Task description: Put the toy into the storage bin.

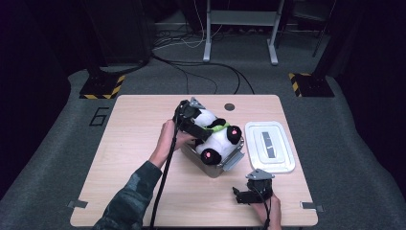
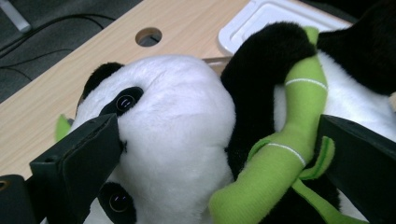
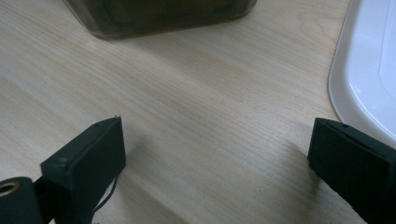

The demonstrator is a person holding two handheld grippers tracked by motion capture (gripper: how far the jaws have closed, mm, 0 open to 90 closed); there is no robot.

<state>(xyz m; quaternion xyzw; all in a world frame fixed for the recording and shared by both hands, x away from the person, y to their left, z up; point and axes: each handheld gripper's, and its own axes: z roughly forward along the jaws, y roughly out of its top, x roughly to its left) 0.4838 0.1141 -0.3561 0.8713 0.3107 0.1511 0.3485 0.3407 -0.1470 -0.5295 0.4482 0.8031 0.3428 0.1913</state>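
A black-and-white plush panda [image 1: 216, 140] holding a green plush bamboo stalk [image 1: 218, 128] lies in a clear plastic box [image 1: 231, 163] at the middle of the table. My left gripper [image 1: 194, 122] is at the panda's far left side. In the left gripper view its jaws [image 2: 219, 126] stand wide, with the panda's head [image 2: 173, 116] and the bamboo [image 2: 299, 107] between them and no squeeze on the plush. My right gripper [image 1: 244, 196] rests near the table's front edge, open over bare wood [image 3: 217, 127], with nothing between its jaws.
A white lid [image 1: 269, 146] lies flat to the right of the box, close to my right gripper's right jaw [image 3: 369, 70]. The wooden table [image 1: 134, 143] has a round hole [image 1: 230, 107] near its far edge. Cables and stands are on the floor behind.
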